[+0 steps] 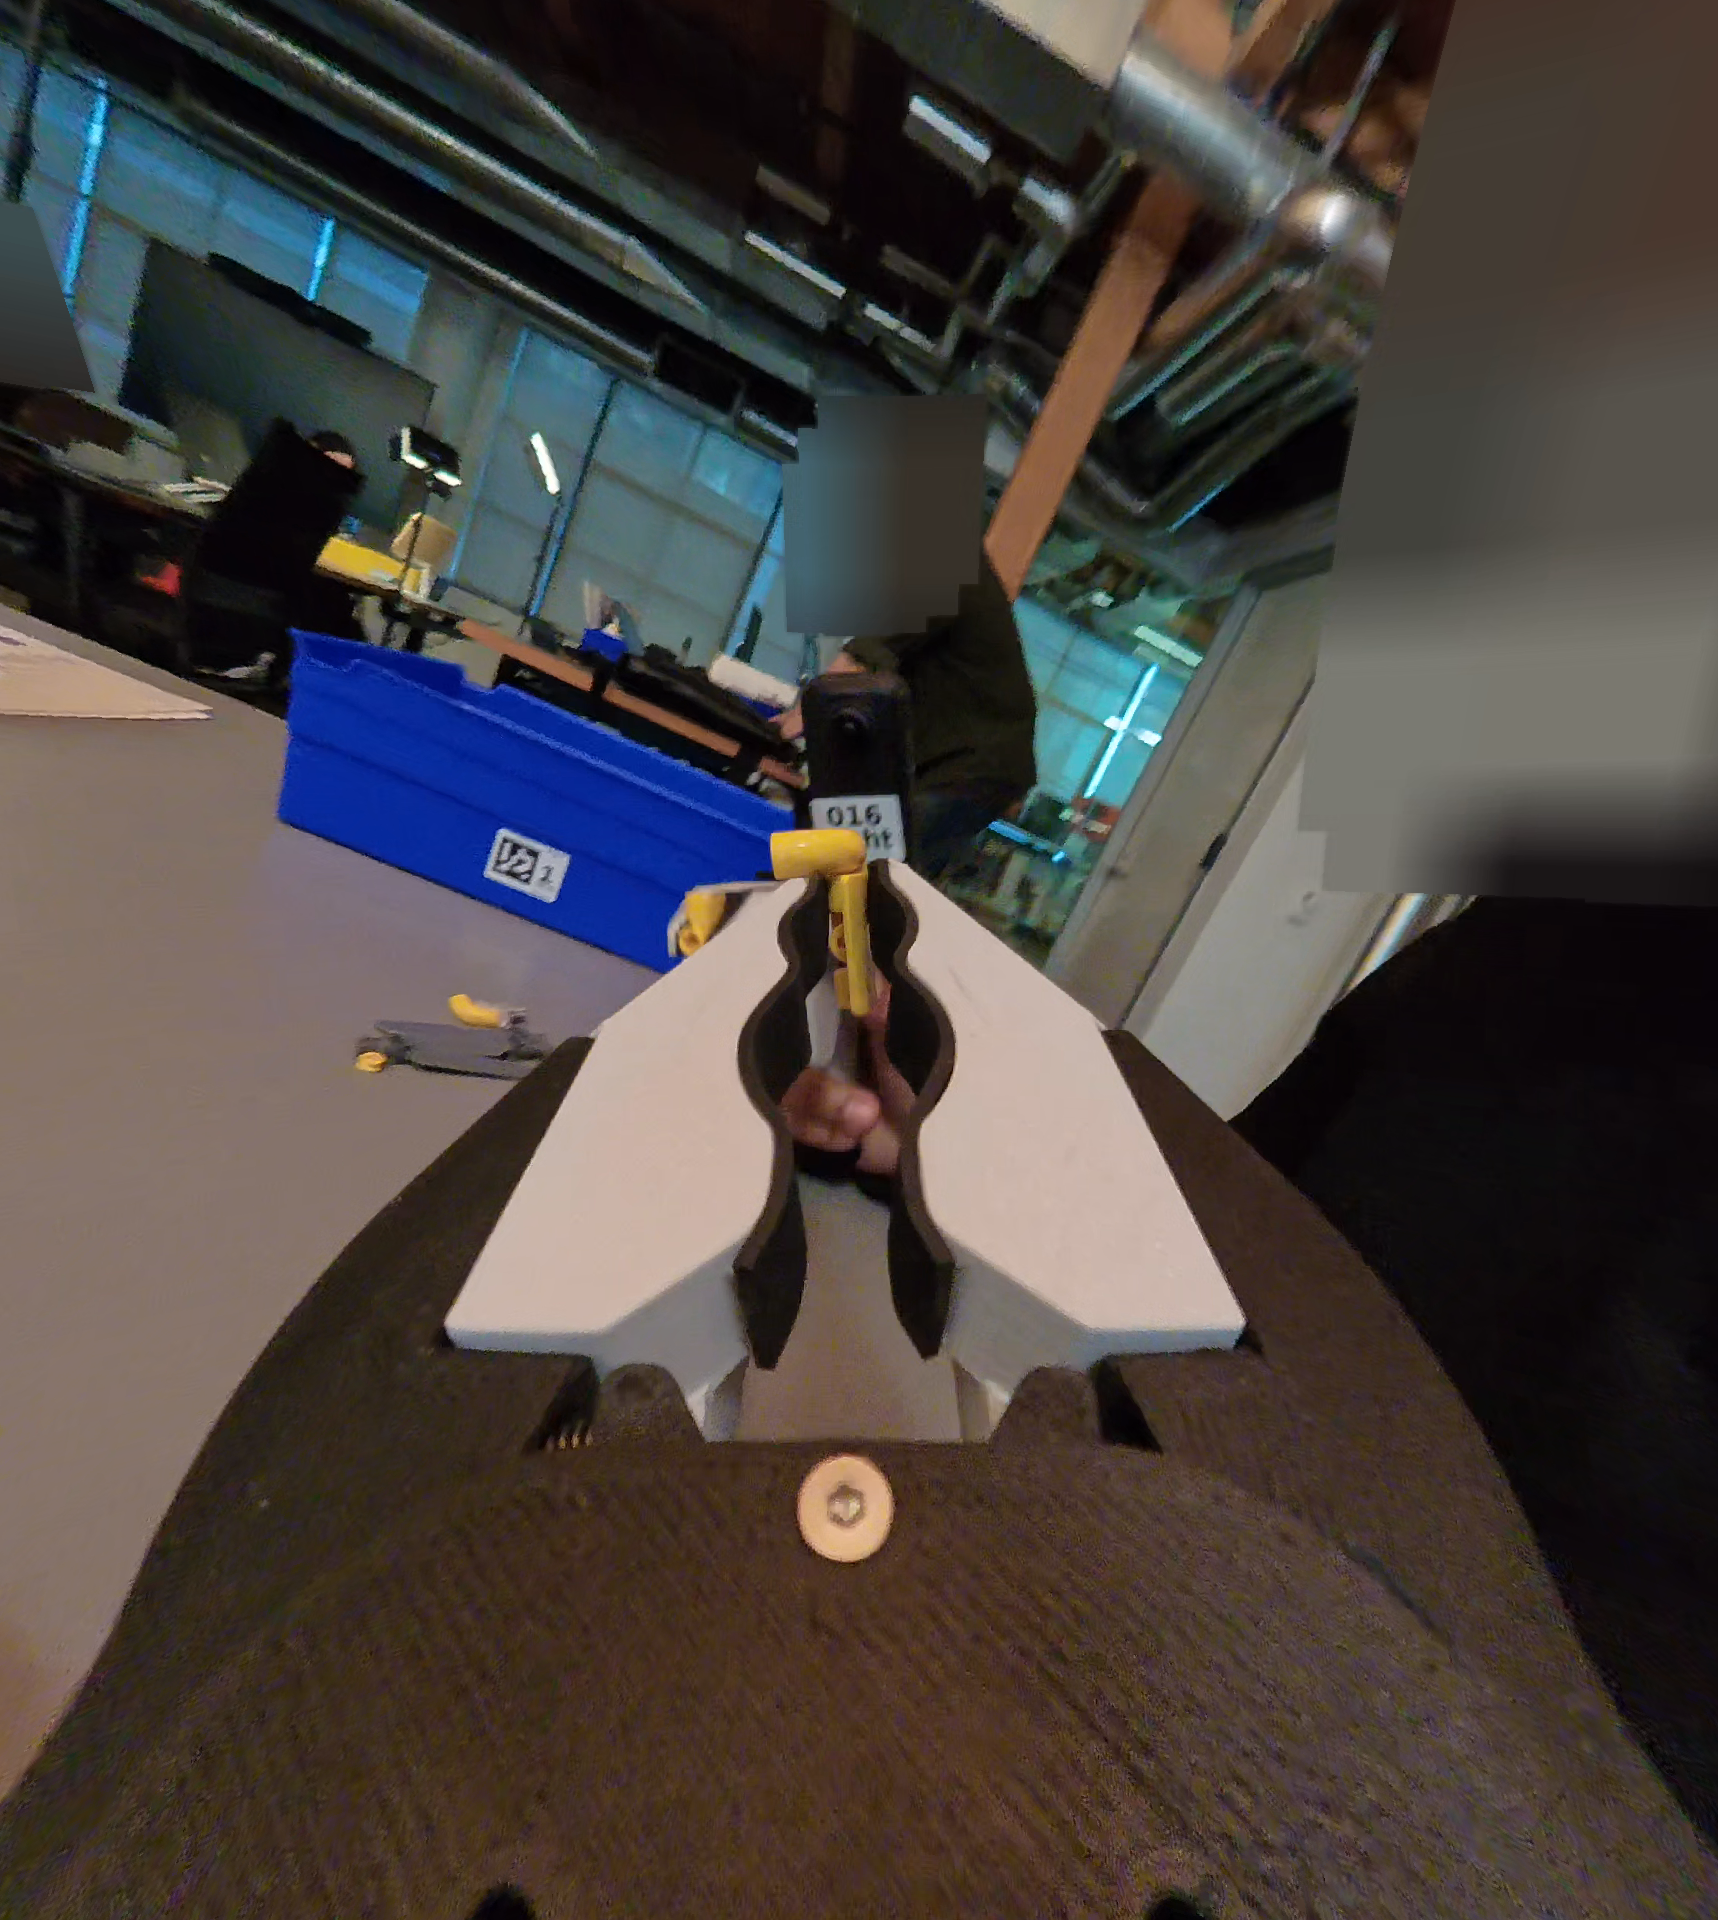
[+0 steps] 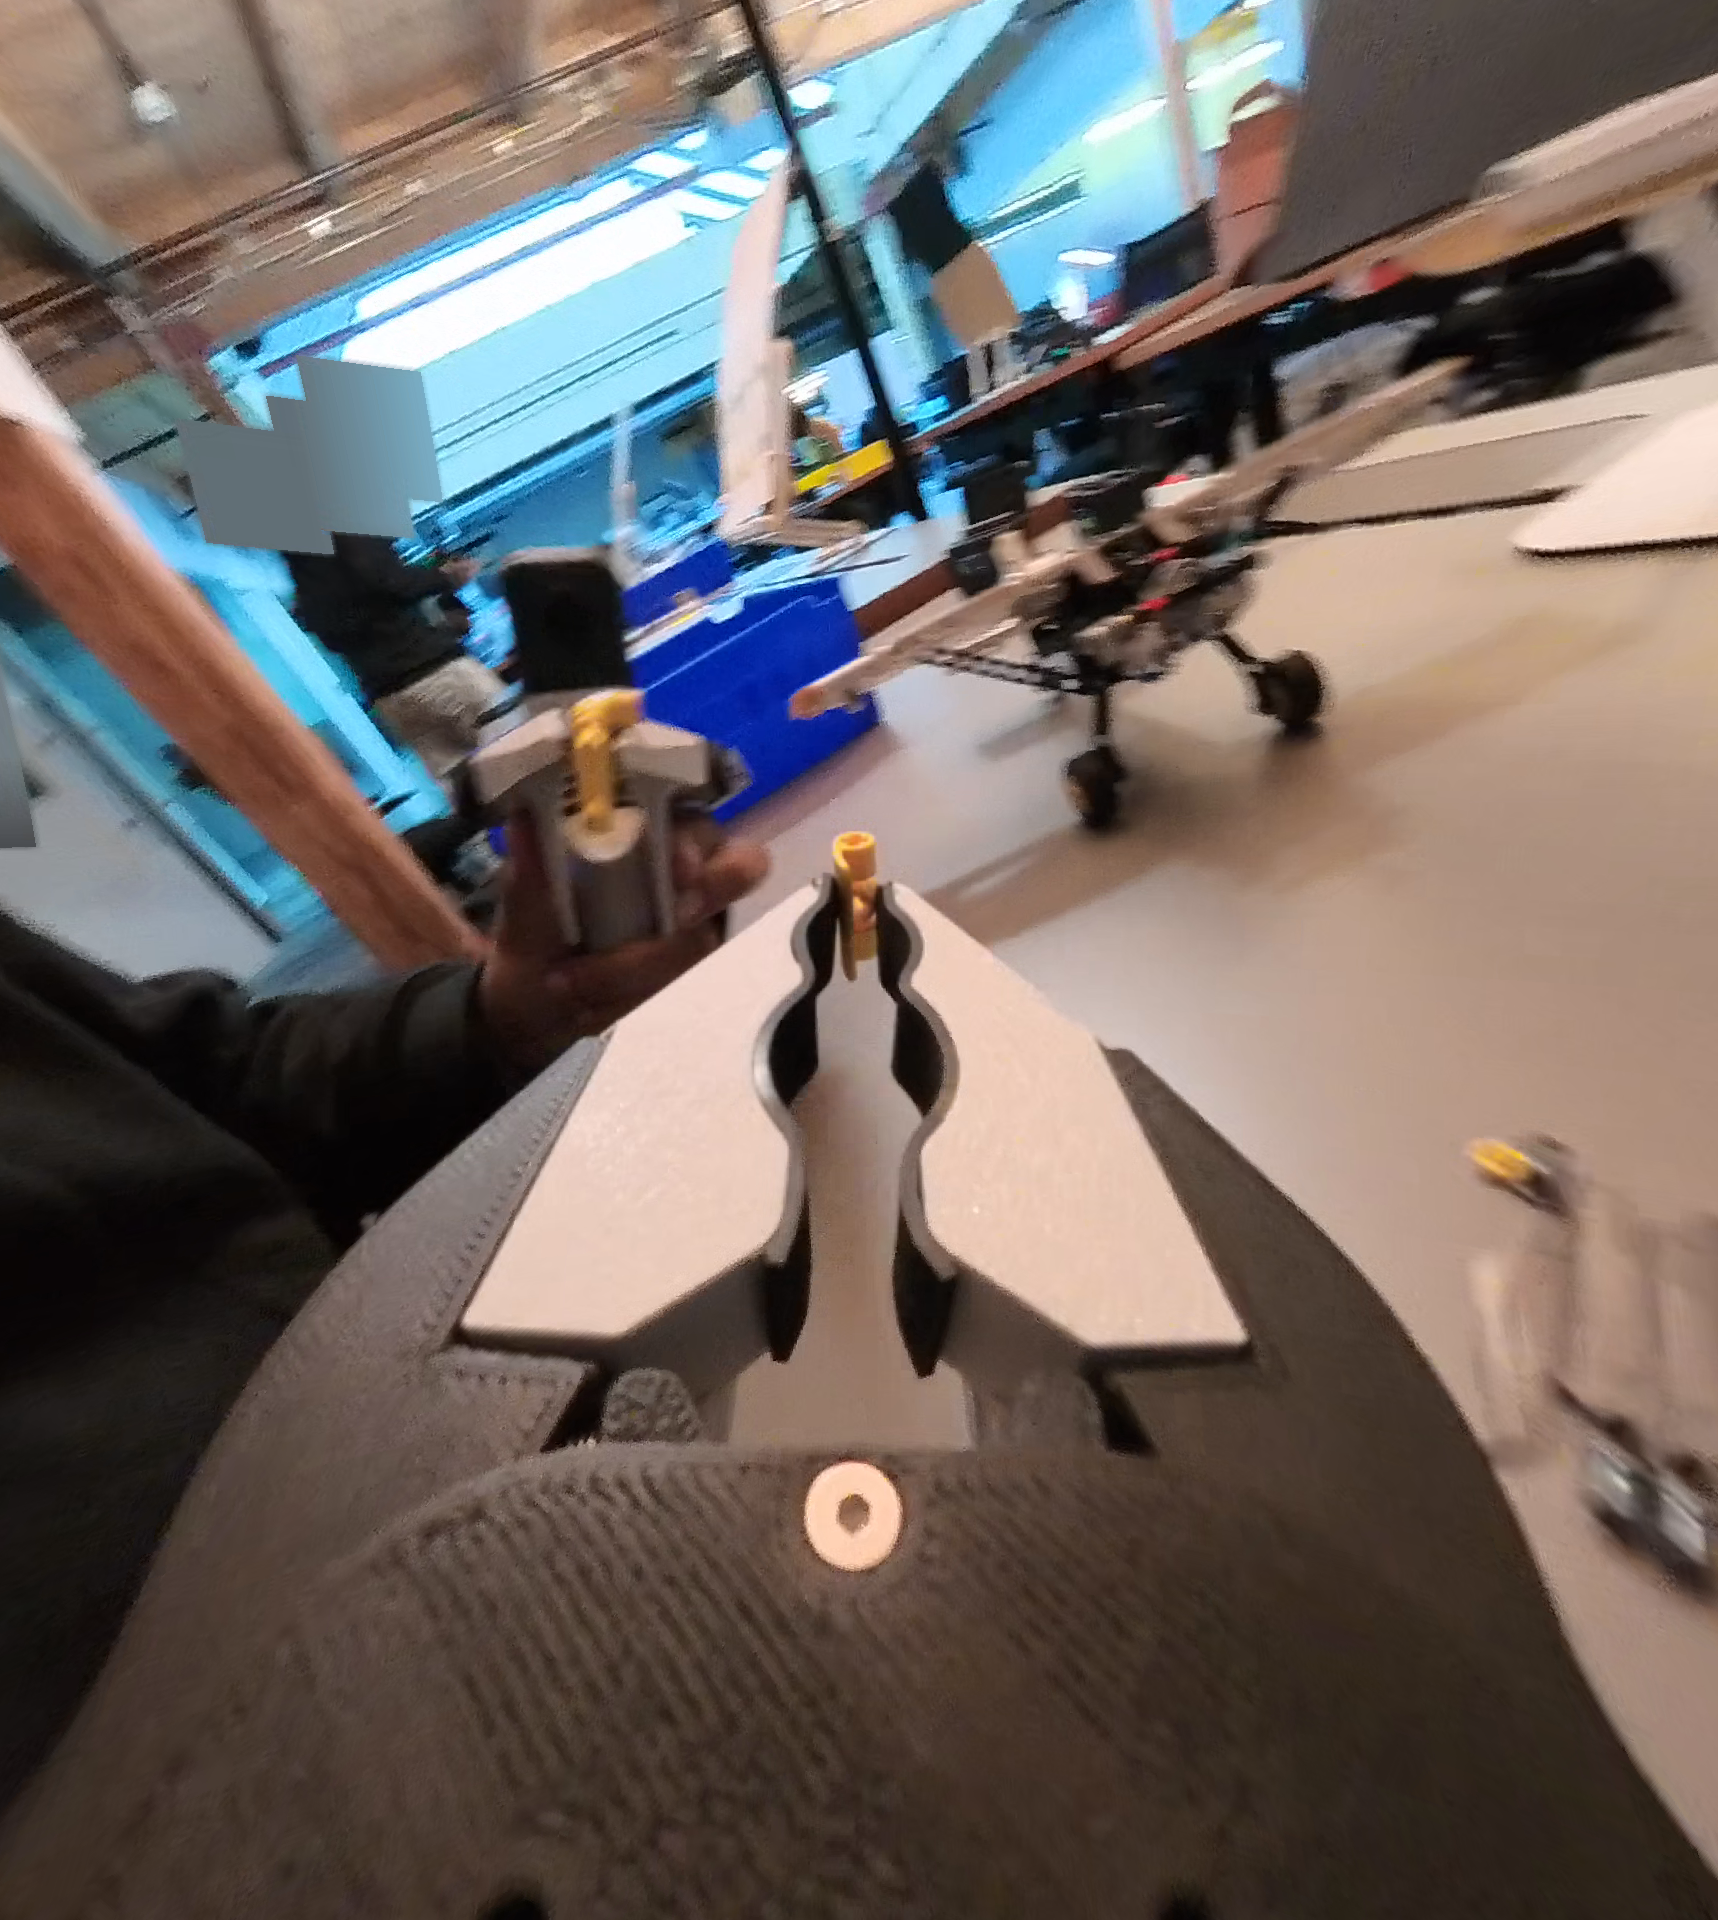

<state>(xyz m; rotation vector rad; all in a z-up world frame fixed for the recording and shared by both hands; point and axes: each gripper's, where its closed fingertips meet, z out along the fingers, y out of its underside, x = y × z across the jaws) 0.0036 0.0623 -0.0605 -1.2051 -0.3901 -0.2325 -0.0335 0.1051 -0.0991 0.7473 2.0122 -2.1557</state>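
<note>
left gripper [image 1: 850, 914] pinching a yellow l-shaped plastic connector [image 1: 852, 935] upright; right gripper [image 2: 860, 920] clamped on a small yellow plastic pin [image 2: 855, 894], both raised clear of the grey tabletop [image 2: 1354, 935], facing each other as if for mating.

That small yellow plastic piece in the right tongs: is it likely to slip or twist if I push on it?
Probably. The yellow piece is pinched only at the right tongs' very tips, so it may pivot. It looks like rigid, glossy plastic, likely slippery. Being tiny, it should weigh almost nothing.

Cool bluish daylight from the far windows [image 1: 626, 488] lights both views dimly, wide-angle bending curves the edges, and motion blur smears the parts [image 2: 1624, 1382] at the bench's right edge in the right wrist view.
</note>
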